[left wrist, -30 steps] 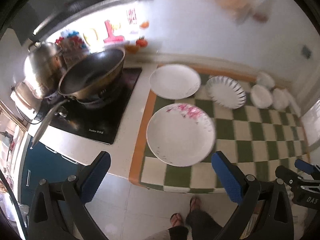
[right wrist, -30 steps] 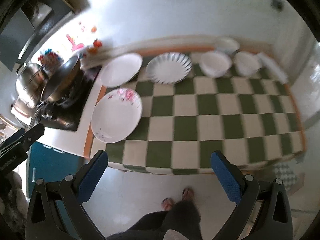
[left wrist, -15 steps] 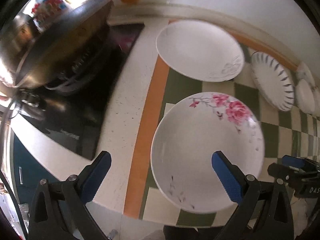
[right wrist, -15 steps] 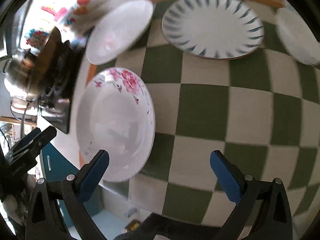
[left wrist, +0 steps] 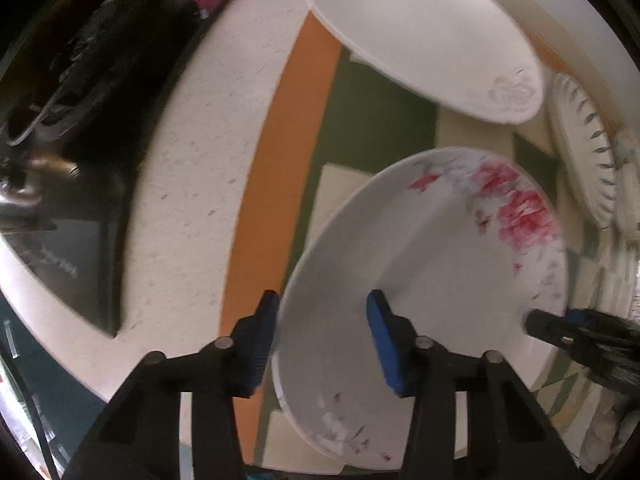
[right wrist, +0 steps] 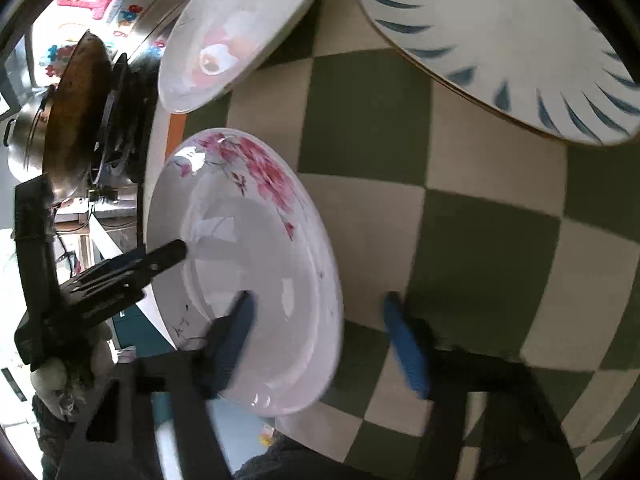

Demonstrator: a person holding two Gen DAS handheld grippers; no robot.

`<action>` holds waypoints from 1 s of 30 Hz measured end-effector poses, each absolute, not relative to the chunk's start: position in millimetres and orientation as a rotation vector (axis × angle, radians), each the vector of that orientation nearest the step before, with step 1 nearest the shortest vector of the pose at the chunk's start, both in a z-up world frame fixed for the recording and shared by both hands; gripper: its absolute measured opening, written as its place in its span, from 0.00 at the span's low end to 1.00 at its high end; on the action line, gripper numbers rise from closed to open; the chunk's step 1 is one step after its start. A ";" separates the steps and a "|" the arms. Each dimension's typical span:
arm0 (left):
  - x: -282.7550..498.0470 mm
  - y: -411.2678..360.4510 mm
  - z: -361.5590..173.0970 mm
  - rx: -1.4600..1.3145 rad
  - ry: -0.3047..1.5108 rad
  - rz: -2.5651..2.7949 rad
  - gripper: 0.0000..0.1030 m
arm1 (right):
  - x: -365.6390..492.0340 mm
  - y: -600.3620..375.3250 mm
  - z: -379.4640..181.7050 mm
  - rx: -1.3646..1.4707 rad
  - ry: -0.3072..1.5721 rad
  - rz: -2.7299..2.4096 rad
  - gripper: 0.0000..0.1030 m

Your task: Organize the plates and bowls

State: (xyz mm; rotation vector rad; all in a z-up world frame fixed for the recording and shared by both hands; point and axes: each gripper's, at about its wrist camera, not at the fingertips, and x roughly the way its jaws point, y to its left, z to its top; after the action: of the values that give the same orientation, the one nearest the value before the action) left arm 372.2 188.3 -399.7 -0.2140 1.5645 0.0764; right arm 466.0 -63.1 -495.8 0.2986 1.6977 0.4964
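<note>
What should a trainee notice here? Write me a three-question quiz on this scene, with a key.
1. True or false: the floral plate lies apart from the plain white plate.
2. Whose rim sits between the jaws of both the left gripper and the right gripper? A) floral plate B) blue-striped plate C) plain white plate
3. What pattern is on the cloth under the plates?

Key: 1 true; 2 A; 3 green and white checks.
</note>
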 end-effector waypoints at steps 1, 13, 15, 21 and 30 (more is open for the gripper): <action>371.9 187.4 -399.0 -0.208 1.561 0.076 0.39 | 466.3 -62.1 -497.8 0.308 1.706 0.483 0.24; 373.2 144.6 -371.9 -0.119 1.554 0.015 0.36 | 447.0 -79.8 -488.3 0.334 1.708 0.459 0.18; 373.2 128.9 -367.6 -0.108 1.550 -0.009 0.36 | 442.3 -92.3 -483.5 0.345 1.702 0.452 0.18; 383.3 56.9 -354.3 -0.143 1.553 -0.213 0.26 | 427.7 -143.9 -464.4 0.430 1.680 0.428 0.12; 395.4 -4.2 -332.5 -0.025 1.498 -0.268 0.26 | 418.0 -171.0 -456.7 0.420 1.618 0.351 0.05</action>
State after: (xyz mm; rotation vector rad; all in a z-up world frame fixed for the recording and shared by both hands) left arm 395.4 -4.2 -332.5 -0.0246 1.4976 -0.2676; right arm 418.0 -171.0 -456.7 0.4199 1.6183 0.3509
